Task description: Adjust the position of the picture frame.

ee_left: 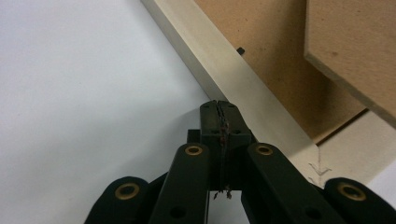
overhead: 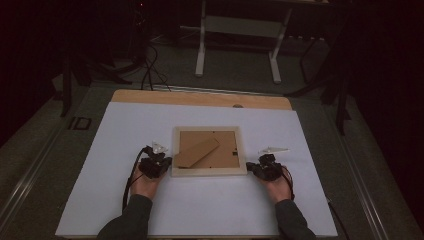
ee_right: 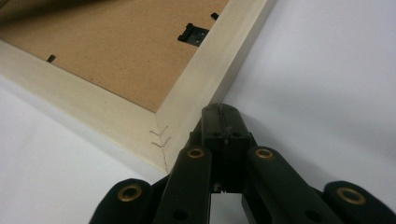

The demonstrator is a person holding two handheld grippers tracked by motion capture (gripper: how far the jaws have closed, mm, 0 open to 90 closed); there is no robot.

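A pale wooden picture frame lies face down on the white table cover, its brown backing board up and a cardboard stand flap raised across it. My left gripper is shut with nothing in it, its tips against the frame's left rail near the front corner. At the frame's front right corner my right gripper is shut and holds nothing, its tips touching the right rail. A small black hanger clip sits on the backing.
The white cover overlies a wooden table whose far edge shows. Beyond it, white legs of another table and dark cables stand on the floor. A person's forearms in dark sleeves come in from the bottom.
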